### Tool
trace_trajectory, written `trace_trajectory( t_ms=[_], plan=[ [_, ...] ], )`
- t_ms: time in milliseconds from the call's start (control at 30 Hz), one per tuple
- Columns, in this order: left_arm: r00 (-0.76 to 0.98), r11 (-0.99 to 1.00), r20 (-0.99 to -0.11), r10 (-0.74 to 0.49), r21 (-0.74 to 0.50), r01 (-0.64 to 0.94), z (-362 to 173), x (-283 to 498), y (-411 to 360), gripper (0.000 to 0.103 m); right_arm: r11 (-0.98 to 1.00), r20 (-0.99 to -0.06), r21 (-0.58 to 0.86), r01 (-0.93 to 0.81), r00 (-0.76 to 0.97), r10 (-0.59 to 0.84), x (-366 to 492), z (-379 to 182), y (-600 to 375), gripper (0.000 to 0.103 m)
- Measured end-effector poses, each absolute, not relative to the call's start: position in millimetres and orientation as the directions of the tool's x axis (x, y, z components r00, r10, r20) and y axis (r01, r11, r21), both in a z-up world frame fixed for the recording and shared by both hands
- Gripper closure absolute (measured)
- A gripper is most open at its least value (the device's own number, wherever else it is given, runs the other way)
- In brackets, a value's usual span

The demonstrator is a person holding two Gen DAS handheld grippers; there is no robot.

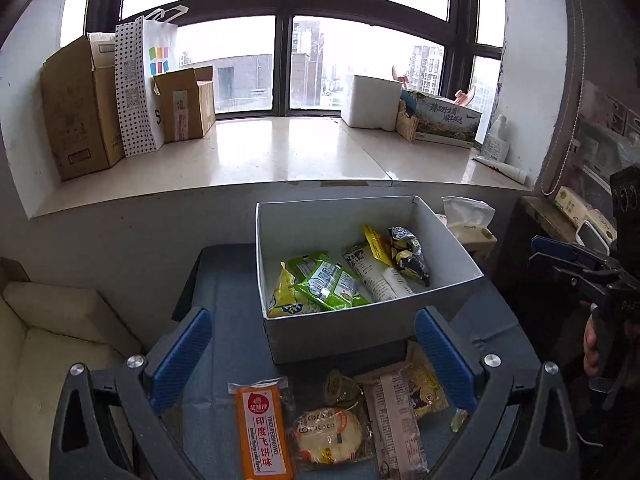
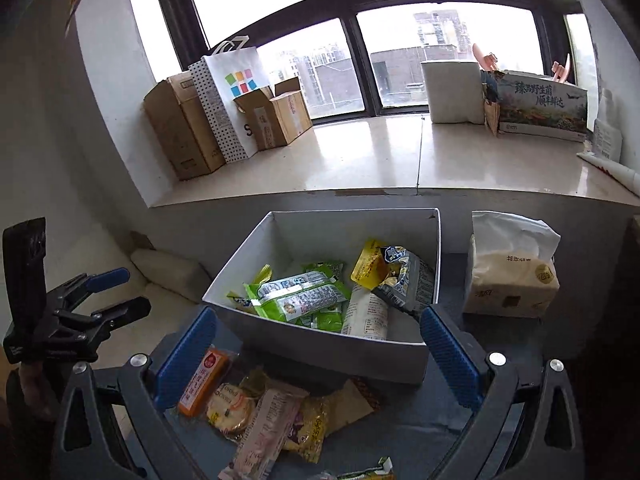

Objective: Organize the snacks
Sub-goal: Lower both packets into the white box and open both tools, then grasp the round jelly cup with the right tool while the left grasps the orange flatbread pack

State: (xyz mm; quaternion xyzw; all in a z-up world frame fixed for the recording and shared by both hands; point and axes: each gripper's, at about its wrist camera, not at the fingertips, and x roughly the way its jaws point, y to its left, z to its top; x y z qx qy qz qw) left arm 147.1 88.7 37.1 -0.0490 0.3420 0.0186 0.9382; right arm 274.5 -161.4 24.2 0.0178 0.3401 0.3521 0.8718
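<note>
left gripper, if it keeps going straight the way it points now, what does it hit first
Probably the white cardboard box of snack packets: its near wall sits centred between the open jaws of the left gripper. Depth is unclear; a steep path could reach the round cracker packet first.

Open-topped white box (image 1: 360, 332), unobstructed above

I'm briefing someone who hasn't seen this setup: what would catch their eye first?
The white box at the middle of the blue table, already holding green, yellow and white snack packets. In front of it lie loose snacks, the orange packet brightest. Behind, a big window over a pale sill with cardboard boxes.
</note>
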Motion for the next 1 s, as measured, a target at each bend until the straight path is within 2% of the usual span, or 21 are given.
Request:
trace_trajectory(
  t_ms=[167, 300, 467, 633, 767, 1000],
  plan=[
    [0.774, 0.996, -0.633, -0.023, -0.078, -0.034, 25.0, 93.7, 70.7, 0.0, 0.763, -0.573, 0.175, -0.622, 0.566, 0.593, 205.7, 7.4, -180.2, 0.0],
    [0.763, 0.993, -0.646, -0.012, -0.096, -0.066, 3.3, 65.8, 61.1, 0.0, 0.795, -0.609, 0.134, -0.591, 0.584, 0.537, 167.0, -27.6, -193.8, 0.0],
    [0.733, 0.984, -0.68, -0.037, -0.151, -0.091, -30.3, 47.1, 51.3, 0.0, 0.816, -0.677, 0.203, -0.542, 0.524, 0.517, 144.4, -84.5, -197.9, 0.0],
    [0.693, 0.987, -0.721, -0.006, -0.115, -0.112, -53.2, 43.2, 48.1, 0.0, 0.821, -0.716, 0.27, -0.504, 0.464, 0.521, 145.2, -126.2, -191.5, 0.0],
    [0.685, 0.981, -0.728, -0.025, -0.15, -0.124, -61.7, 40.6, 55.1, 0.0, 0.819, -0.732, 0.32, -0.476, 0.425, 0.532, 154.2, -140.0, -188.5, 0.0],
    [0.672, 0.982, -0.74, 0.007, -0.122, -0.144, -70.7, 42.1, 58.8, 0.0, 0.826, -0.744, 0.294, -0.48, 0.427, 0.513, 166.5, -145.1, -175.5, 0.0]
  ],
)
